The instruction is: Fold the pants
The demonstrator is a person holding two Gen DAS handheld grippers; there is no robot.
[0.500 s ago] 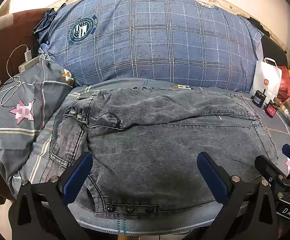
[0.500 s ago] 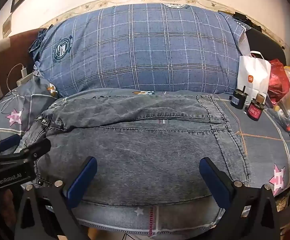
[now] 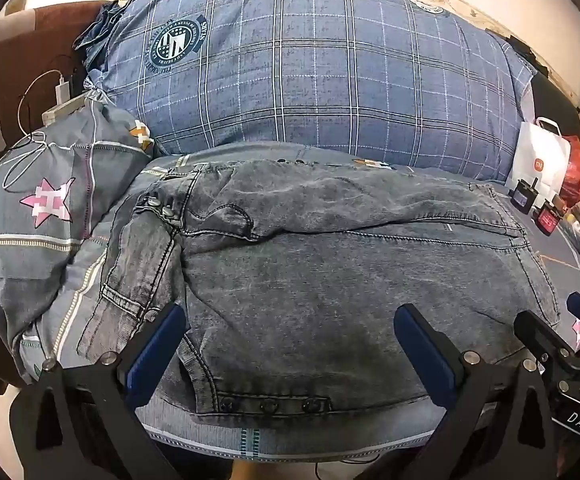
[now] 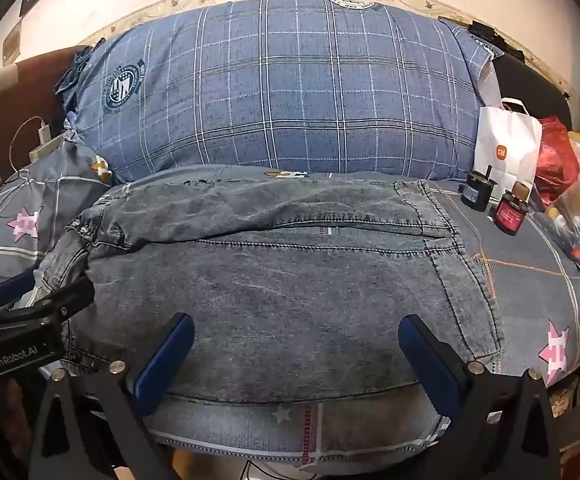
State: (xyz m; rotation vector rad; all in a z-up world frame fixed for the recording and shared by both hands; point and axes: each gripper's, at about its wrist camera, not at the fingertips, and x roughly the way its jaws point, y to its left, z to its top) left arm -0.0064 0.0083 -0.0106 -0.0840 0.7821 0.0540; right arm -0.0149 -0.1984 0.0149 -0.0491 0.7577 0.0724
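- Pants (image 3: 329, 280): grey washed denim, my landmark. They lie across the bed (image 4: 529, 280), already doubled lengthwise as I judge it, one leg over the other, waist end towards the star-print pillow (image 3: 42, 208), hems towards the white paper bag (image 4: 505, 140).
- Behind the pants: a large blue plaid pillow (image 3: 309, 72) against the wall.
- Beyond the hem end of the pants: two small dark bottles (image 4: 477, 190), standing near the bag and well apart from the denim.
- Near edge of the pants: a row of snap studs (image 3: 268, 404) along a band, just in front of my left claw.
- Left gripper (image 3: 290, 344): I hold it over the near edge of the pants towards the waist end, jaws spread as wide as they go, nothing between the pads; I cannot tell whether the tips brush the cloth.
- Right gripper (image 4: 293, 352): over the near edge of the pants towards the hem end, jaws equally wide, holding nothing.
- Step in hand, as I judge it: taking hold for a crosswise fold.
- To do it well, I should pinch both denim layers at matching points on one end, lift evenly, and carry that end over the other with edges aligned.
- Risk: catching only the top layer, or the bedsheet beneath the pants.
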